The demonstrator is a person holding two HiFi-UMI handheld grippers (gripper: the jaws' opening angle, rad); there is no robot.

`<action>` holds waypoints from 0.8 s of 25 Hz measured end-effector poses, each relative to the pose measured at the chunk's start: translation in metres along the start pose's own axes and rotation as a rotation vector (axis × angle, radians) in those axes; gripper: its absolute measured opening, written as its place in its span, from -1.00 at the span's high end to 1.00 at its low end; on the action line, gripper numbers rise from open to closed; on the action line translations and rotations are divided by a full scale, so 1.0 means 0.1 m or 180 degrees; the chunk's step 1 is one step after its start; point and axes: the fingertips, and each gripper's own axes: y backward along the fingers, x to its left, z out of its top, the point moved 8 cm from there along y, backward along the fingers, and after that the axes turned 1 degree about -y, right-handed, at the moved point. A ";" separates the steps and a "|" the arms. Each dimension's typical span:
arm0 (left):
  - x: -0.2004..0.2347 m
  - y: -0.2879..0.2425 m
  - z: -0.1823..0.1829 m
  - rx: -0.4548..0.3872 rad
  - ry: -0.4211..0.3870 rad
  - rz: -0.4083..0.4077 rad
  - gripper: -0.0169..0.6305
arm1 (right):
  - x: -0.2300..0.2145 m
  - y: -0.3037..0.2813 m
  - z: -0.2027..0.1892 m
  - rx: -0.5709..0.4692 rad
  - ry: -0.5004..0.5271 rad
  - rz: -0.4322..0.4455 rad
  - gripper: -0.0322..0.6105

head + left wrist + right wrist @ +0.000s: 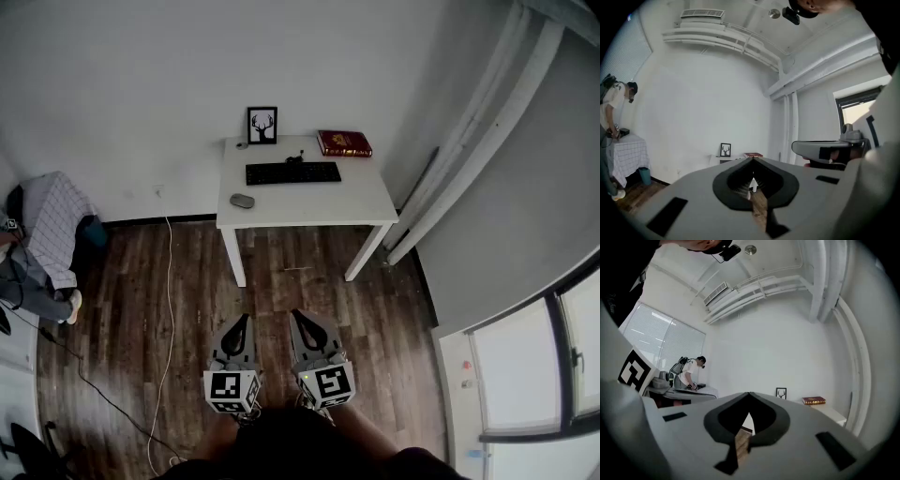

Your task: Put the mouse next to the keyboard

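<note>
mouse (242,201) is lying on the table (366,195), well apart from the left gripper (238,323) and right gripper (302,321), both hanging clenched, empty.

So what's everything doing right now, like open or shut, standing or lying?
keyboard: flat on the table.
mouse: on the table, apart from the keyboard.
book: shut, lying flat.
picture: standing up.
left gripper: shut, empty.
right gripper: shut, empty.
</note>
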 end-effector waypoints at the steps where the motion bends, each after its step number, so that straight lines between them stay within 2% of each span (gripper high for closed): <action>1: 0.02 0.01 0.00 0.0003 0.0005 -0.0001 0.94 | 0.03 -0.01 0.02 0.0005 0.0002 0.0006 0.84; 9: 0.13 0.05 -0.01 0.0023 0.0006 -0.0063 0.94 | 0.18 -0.12 -0.02 -0.0055 0.0052 0.0034 0.84; 20: 0.47 0.12 -0.14 0.0151 0.0085 -0.0150 0.94 | 0.45 -0.40 -0.09 0.0046 0.0014 -0.0025 0.84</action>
